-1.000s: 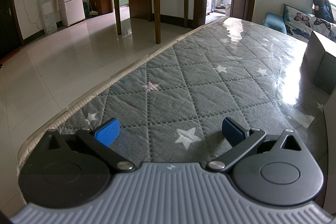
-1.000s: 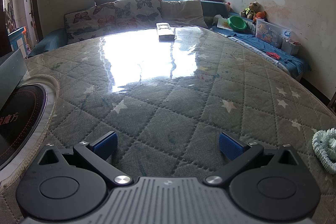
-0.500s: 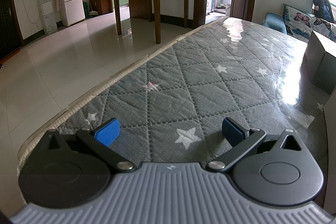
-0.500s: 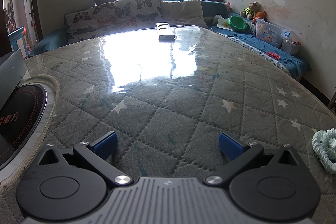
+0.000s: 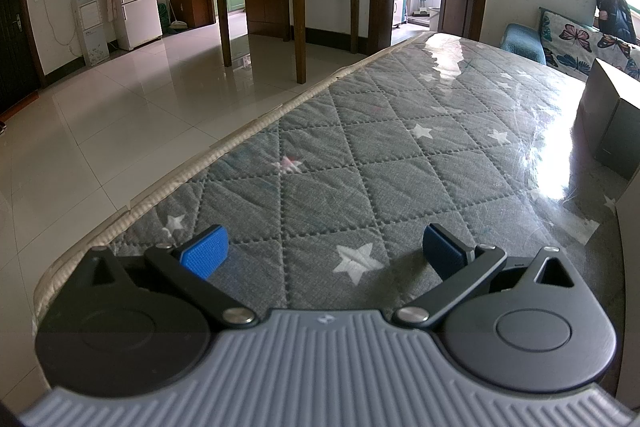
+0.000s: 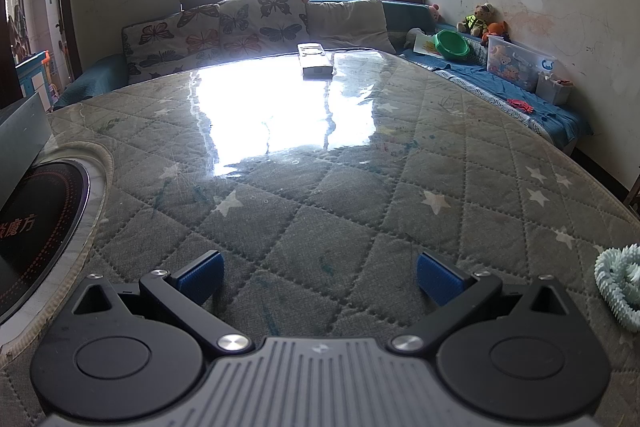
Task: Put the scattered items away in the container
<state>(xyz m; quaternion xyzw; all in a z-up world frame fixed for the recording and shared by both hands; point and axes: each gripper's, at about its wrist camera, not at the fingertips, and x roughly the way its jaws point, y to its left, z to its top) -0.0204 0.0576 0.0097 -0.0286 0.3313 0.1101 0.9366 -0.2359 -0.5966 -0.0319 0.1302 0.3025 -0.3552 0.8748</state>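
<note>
My left gripper (image 5: 326,253) is open low over the quilted grey star-patterned table (image 5: 400,155), with nothing between its blue pads. A grey box (image 5: 612,119) stands at the right edge of the left wrist view, well ahead and right of that gripper. My right gripper (image 6: 318,277) is also open and empty above the same table (image 6: 320,195). A pale green spiky coil (image 6: 618,287) lies on the table just right of the right gripper. A white remote control (image 6: 315,61) rests at the far end. The grey box's corner (image 6: 20,123) shows at the left edge.
A round black cooktop (image 6: 36,223) is set into the table at the left of the right wrist view. Cushions (image 6: 224,31) and a blue bench with toys and a clear bin (image 6: 518,67) lie beyond. The table's left edge (image 5: 224,151) drops to tiled floor (image 5: 120,115).
</note>
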